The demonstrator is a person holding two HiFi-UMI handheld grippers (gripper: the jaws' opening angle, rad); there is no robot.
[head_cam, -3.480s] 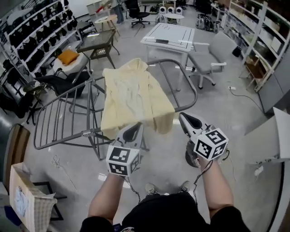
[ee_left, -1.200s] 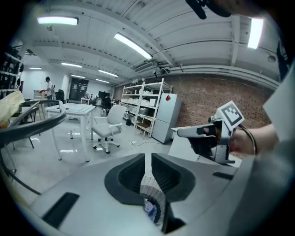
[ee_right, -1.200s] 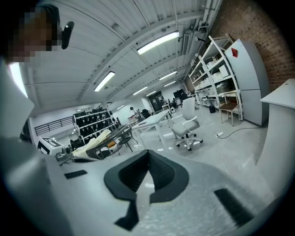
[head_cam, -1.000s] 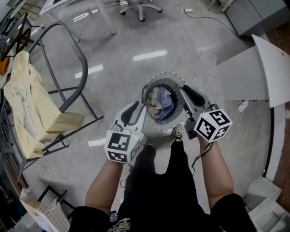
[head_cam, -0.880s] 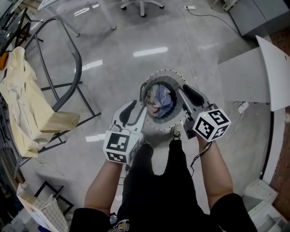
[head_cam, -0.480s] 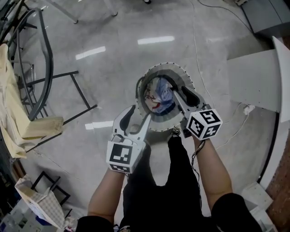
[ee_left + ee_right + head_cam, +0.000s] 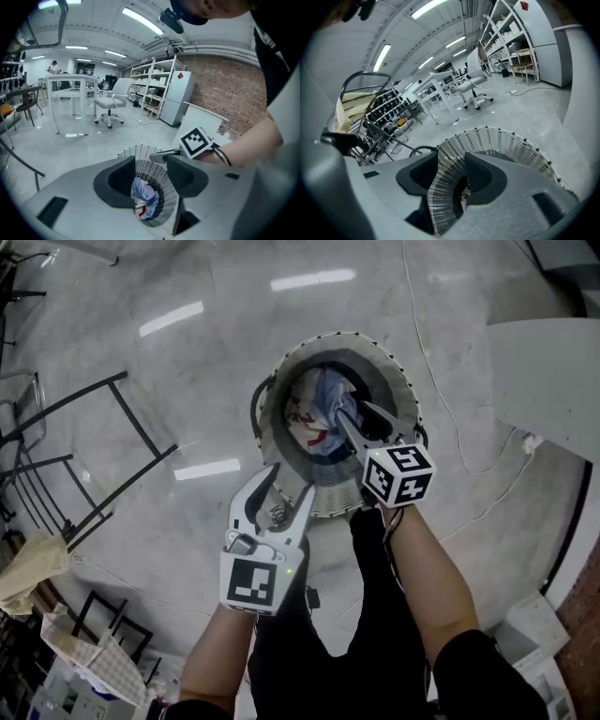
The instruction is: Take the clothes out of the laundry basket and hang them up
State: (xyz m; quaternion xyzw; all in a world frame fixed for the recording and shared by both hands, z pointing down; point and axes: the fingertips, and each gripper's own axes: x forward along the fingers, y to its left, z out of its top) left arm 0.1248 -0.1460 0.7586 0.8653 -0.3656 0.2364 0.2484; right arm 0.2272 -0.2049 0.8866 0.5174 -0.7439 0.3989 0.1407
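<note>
A round ribbed laundry basket (image 7: 398, 381) stands on the floor with blue, white and red clothes (image 7: 317, 418) bunched inside. My right gripper (image 7: 354, 414) reaches into the basket's mouth just above the clothes. Its jaws have just been opening and stand open, gripping nothing. In the right gripper view the basket wall (image 7: 440, 187) shows through the gap of that gripper (image 7: 452, 176). My left gripper (image 7: 289, 482) hovers at the near rim. Its jaws have just been opening too, with nothing between them. In the left gripper view the clothes (image 7: 143, 197) lie beyond my left gripper (image 7: 150, 176).
Drying rack legs (image 7: 94, 456) cross the floor at the left, with a yellow garment (image 7: 33, 563) at the edge. A white panel (image 7: 553, 371) leans at the right, and a cable (image 7: 441, 381) runs past the basket. The person's legs (image 7: 366, 615) stand just behind the basket.
Both grippers have sunk toward the basket and their jaws have opened wider. The right one now reaches into the basket's mouth. The rack has slid toward the left edge of the head view.
</note>
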